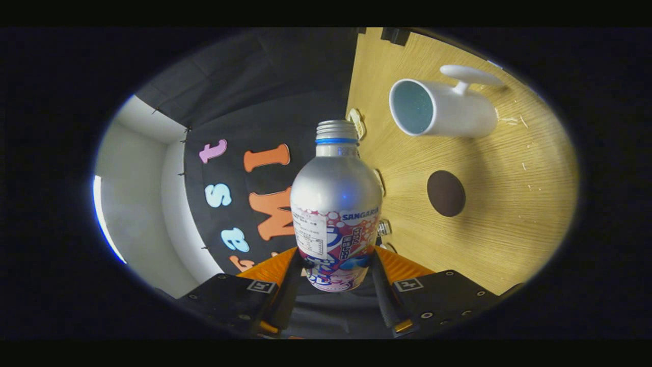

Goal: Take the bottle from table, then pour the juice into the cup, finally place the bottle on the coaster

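My gripper is shut on a silver aluminium bottle with a printed label; both fingers press on its lower body. The bottle points straight ahead along the fingers, its threaded neck with a blue ring farthest from me. The view is rolled over sideways, so the wooden table stands like a wall beside the bottle. A white cup with a handle stands on that table, its pale blue inside facing the camera, beyond the bottle's neck and off to the table side. A dark brown round coaster lies on the table, nearer to me than the cup.
The black cloth wall of the booth hangs behind the bottle, with a white wall past it. A few small pale items lie along the table's edge near the bottle's neck.
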Demonstrator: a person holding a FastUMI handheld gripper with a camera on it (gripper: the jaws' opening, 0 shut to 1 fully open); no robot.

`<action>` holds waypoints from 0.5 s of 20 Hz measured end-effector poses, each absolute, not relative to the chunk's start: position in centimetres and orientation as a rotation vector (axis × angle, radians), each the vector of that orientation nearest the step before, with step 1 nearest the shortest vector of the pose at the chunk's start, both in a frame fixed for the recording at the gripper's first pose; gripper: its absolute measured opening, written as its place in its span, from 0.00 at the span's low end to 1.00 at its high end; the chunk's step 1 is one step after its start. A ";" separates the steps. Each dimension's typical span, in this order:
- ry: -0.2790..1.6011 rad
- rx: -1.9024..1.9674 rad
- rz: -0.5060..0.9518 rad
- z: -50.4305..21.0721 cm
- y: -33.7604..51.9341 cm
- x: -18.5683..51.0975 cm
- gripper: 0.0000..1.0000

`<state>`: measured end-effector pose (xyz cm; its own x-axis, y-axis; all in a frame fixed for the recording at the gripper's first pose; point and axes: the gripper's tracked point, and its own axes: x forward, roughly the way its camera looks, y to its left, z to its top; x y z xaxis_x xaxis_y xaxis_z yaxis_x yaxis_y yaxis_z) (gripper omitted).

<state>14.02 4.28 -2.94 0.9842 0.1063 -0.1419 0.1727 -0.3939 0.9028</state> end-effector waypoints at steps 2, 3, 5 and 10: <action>0.197 1.991 -0.085 -3.2 3.9 14.0 0.69; 0.197 1.995 -0.087 -3.1 3.8 14.1 0.69; 0.195 2.017 -0.095 -3.3 3.7 13.9 0.69; 0.189 2.116 -0.114 -2.8 3.3 13.9 0.69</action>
<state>13.89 3.34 -2.76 0.9835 0.0896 -0.1570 0.1807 -0.5164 0.8371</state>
